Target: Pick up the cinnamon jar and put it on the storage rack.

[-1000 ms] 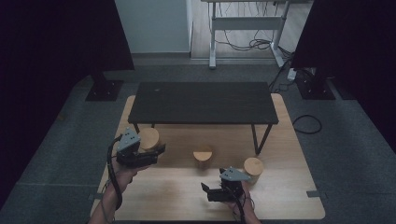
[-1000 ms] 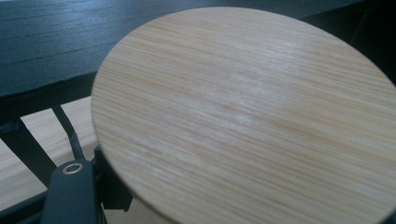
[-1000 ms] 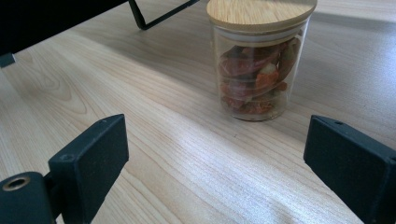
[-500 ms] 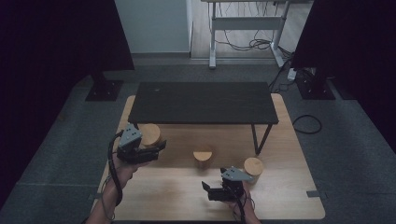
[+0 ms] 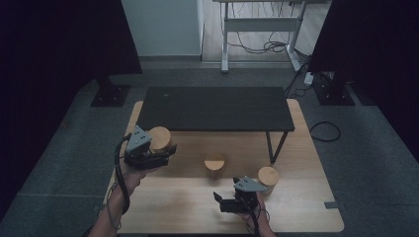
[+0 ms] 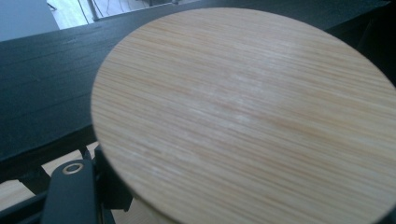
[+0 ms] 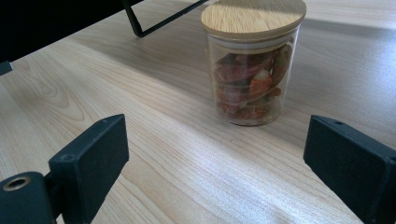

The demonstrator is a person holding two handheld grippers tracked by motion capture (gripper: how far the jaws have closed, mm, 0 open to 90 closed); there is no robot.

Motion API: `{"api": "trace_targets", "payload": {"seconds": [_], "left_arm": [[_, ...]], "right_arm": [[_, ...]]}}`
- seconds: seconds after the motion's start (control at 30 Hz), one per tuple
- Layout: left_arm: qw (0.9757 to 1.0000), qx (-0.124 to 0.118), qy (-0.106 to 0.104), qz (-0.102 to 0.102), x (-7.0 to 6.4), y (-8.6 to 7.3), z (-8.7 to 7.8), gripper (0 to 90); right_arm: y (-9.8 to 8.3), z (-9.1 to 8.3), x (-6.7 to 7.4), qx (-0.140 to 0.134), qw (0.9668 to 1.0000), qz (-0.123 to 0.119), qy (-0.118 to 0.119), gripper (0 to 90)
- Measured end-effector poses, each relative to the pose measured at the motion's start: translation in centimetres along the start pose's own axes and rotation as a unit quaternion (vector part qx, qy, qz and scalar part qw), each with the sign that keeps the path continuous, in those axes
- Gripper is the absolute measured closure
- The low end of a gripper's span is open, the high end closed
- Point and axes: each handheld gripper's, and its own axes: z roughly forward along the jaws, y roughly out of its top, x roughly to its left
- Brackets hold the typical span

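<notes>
A: How does the left gripper (image 5: 165, 150) stand?
B: Raised on a bent forearm, jaws clamped on something.
A: And the right gripper (image 5: 220, 201)?
B: Low, pointing left, jaws spread wide with nothing gripped.

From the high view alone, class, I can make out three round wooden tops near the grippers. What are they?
Observer: Lids. The right gripper view shows one on a clear glass jar with reddish-brown dried pieces inside.
Operator: Is the right gripper gripping that jar?
Observer: No. The right gripper has its jaws open with only the bare wooden table between them. The jar stands upright beyond them, apart.
Operator: And the left one?
Observer: The left gripper is shut on a second jar. In the left gripper view its wooden lid sits right above the jaws, close enough to show the grain, with the black bench just behind.
</notes>
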Motion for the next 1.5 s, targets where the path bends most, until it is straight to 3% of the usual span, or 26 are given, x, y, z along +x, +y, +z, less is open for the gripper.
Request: {"api": "trace_targets", "payload": {"seconds": [1.5], "left_arm": [[0.9998,-0.012,0.014,-0.012,0.9,2.0,1.4,25.3]], "right_arm": [[0.1,0.3,0.1,0.013,0.9998,-0.011,0.005,6.1]]}}
